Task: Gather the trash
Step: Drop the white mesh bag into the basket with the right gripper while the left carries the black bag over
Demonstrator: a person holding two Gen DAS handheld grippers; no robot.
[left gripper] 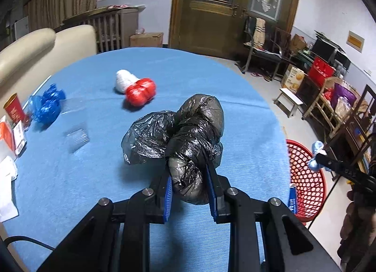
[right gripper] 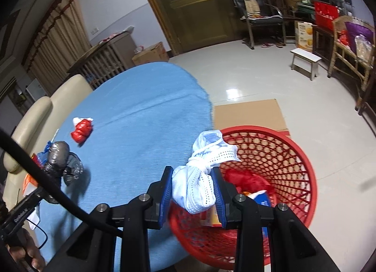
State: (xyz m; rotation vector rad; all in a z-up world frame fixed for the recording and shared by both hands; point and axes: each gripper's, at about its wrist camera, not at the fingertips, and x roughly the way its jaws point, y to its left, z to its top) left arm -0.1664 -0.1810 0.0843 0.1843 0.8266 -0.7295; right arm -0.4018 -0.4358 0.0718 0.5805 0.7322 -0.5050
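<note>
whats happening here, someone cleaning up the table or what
A person with a gripper in each hand is clearing bagged trash off a blue table. The right gripper is shut on a knotted white bag, held at the rim of the red basket, which already holds some trash. The left gripper is shut on a black bag above the table. A red-and-white bundle and a blue bag remain on the table.
</note>
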